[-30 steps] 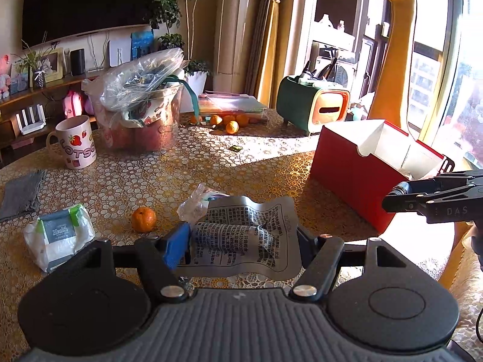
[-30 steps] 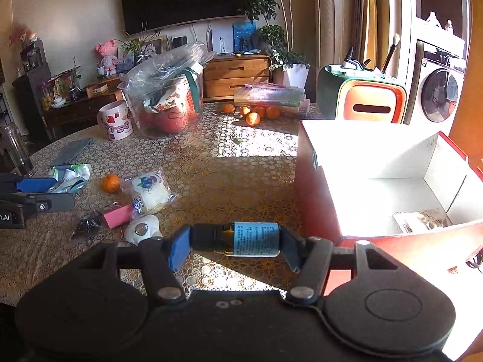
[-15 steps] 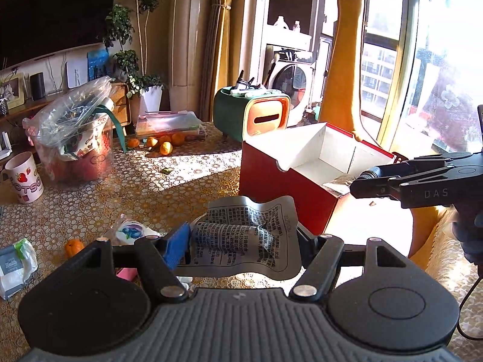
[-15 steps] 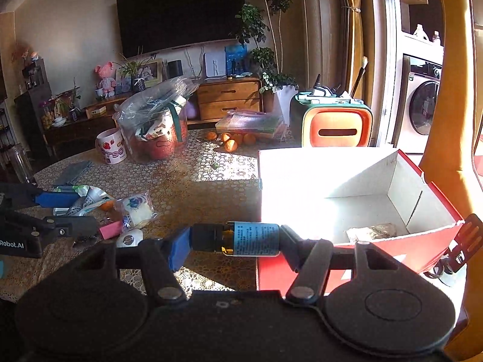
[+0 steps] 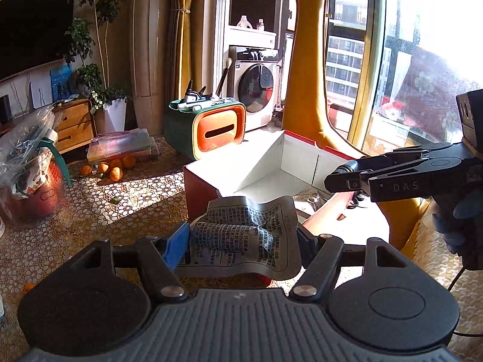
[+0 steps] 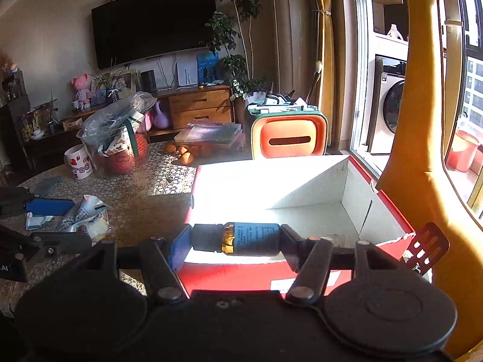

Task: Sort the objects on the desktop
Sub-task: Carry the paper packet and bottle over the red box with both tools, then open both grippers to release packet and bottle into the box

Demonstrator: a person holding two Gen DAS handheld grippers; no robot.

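Living room, low sun from the window at 2 o'clock, hard glare on the table [image 5: 99, 211] and its lace-pattern cover. TV and drawers at the far wall, washer behind the glass.

We've got both claws loaded. Left claw [image 5: 241, 241] is clamped about half open on a crumpled silver pouch [image 5: 244, 235]. Right claw [image 6: 235, 238] is pinched on a small dark bottle [image 6: 238, 237] with a blue label, lying crosswise between the pads.

Red box [image 6: 271, 274], white inside, sits at 12 o'clock of the right claw and 1 o'clock of the left. Bottle hangs just over its near wall. One packet lies on its floor.

Our read: drop step. We should carry each item past the near wall and over the floor before letting go. Pouch is light and floppy, so lower it in or it may catch the rim. Bottle will roll, so set it low. Stagger the claws; they're close over one opening.

Unsorted at 9 o'clock in the right view: wrappers [image 6: 87, 220]. Oranges [image 5: 111, 170] and mug [image 6: 79, 163] further back.
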